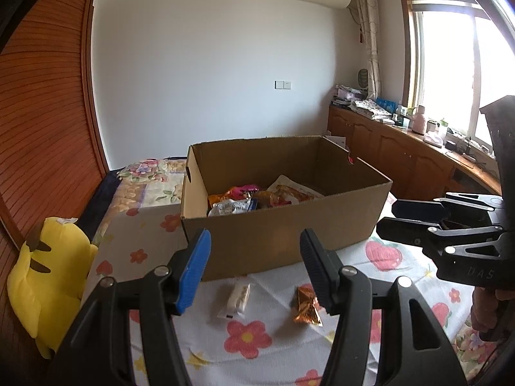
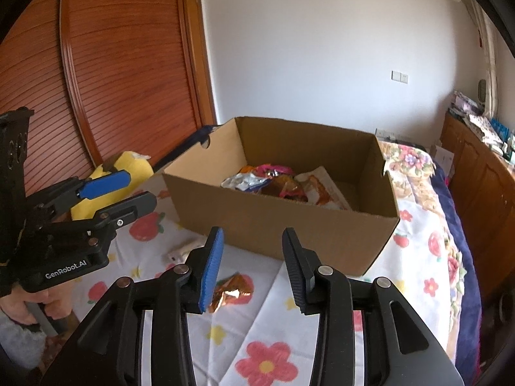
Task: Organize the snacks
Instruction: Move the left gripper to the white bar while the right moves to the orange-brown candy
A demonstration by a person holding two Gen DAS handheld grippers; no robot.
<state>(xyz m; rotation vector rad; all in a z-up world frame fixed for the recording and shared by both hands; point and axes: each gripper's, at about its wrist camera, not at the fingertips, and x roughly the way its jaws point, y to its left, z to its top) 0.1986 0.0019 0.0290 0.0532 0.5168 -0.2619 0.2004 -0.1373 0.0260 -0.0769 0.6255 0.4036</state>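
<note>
Daylight enters through the window [image 1: 450,74], which is blown out to white glare; the room is evenly bright with soft shadows. Strong fisheye bending and dark vignetting at all edges. Sharpness is fair, though distant detail appears slightly soft.

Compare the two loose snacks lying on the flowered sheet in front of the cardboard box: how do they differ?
The white snack packet is pale, long and smooth; the copper foil snack is shiny orange-brown and crinkled. In the left wrist view the white snack packet lies left of the copper foil snack. Both rest apart on the flowered sheet, outside the cardboard box, with nothing gripping them.
</note>
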